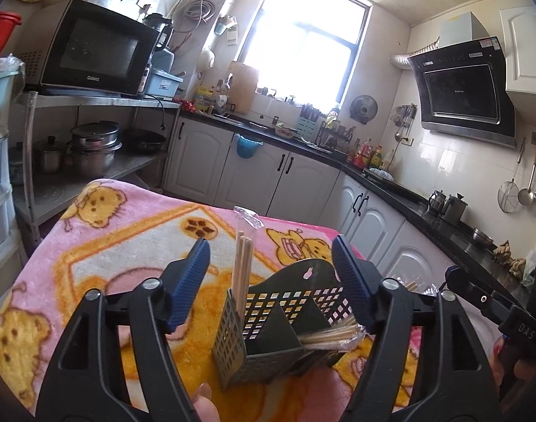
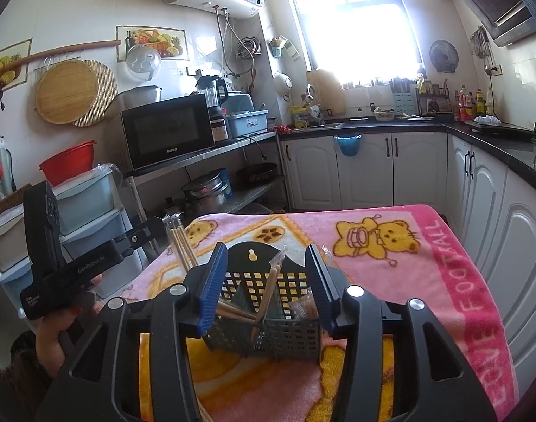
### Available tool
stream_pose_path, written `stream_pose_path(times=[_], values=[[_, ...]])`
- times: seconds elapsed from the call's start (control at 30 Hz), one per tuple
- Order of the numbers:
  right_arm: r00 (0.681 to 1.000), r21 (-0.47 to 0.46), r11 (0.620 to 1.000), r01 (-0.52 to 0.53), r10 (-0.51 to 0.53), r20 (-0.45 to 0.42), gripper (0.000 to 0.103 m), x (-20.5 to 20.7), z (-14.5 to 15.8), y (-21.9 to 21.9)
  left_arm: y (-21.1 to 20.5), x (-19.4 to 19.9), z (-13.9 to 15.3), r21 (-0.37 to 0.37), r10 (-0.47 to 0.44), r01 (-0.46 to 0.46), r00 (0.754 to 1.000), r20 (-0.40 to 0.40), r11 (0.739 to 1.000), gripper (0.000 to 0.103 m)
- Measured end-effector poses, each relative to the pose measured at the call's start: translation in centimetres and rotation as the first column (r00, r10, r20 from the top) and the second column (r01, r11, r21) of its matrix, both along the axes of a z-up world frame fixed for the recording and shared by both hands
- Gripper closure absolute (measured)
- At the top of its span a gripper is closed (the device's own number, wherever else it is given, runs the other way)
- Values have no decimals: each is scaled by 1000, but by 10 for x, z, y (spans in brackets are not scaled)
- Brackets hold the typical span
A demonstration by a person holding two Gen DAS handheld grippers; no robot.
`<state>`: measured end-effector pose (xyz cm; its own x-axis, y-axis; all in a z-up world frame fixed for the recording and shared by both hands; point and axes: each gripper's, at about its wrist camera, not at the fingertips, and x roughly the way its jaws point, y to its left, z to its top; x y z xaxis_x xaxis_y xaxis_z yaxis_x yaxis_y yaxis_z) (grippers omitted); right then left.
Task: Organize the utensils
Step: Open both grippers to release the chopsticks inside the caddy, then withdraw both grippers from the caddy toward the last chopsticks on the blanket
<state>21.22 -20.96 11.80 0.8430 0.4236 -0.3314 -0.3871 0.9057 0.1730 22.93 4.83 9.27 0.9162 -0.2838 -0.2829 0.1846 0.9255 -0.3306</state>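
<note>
A sunlit kitchen with white cabinets (image 2: 366, 168) and a microwave (image 1: 95, 49) surrounds a bench draped in a pink bear-print blanket (image 2: 454, 267). On the blanket stands a dark perforated utensil holder (image 2: 268, 313). One wrapped bundle of chopsticks (image 1: 242, 267) stands upright in its left compartment; other sticks (image 1: 329, 334) lean in the right one. The left gripper (image 1: 271, 281) is pointed slightly downward at the holder, its jaws spread and holding nothing. The right gripper (image 2: 266, 288) is angled the same way, its jaws apart on either side of the holder, pinching nothing. A hand (image 2: 53, 334) grips the left tool's handle.
</note>
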Motion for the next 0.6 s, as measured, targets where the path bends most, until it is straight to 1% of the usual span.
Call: stream_pose_path(times=[0.03, 0.1, 0.13, 0.2, 0.23, 0.37, 0.6], values=[[1000, -1, 1000, 0, 0, 1, 55, -1, 0, 0, 1, -1, 0, -3, 0, 0, 1000, -1, 1000, 31], [1000, -4, 1000, -1, 1, 3, 52, -4, 0, 0, 3, -5, 0, -10, 0, 0, 1000, -1, 1000, 23], [1000, -6, 1000, -1, 1, 4, 51, -6, 0, -1, 4, -6, 1, -11, 2, -2, 1000, -1, 1000, 21], [1000, -7, 1000, -1, 1, 7, 49, -8, 0, -1, 6, -10, 1, -15, 7, -7, 1000, -5, 1000, 12], [1000, -7, 1000, -1, 1, 8, 48, -10, -1, -1, 7, -12, 1, -19, 8, -8, 1000, -7, 1000, 10], [1000, -9, 1000, -4, 4, 7, 45, -15, -2, -2, 11, -19, 1, -24, 12, -13, 1000, -21, 1000, 11], [1000, -18, 1000, -13, 13, 0, 44, -28, -7, -5, 14, -37, 0, -35, 15, -16, 999, -34, 999, 10]])
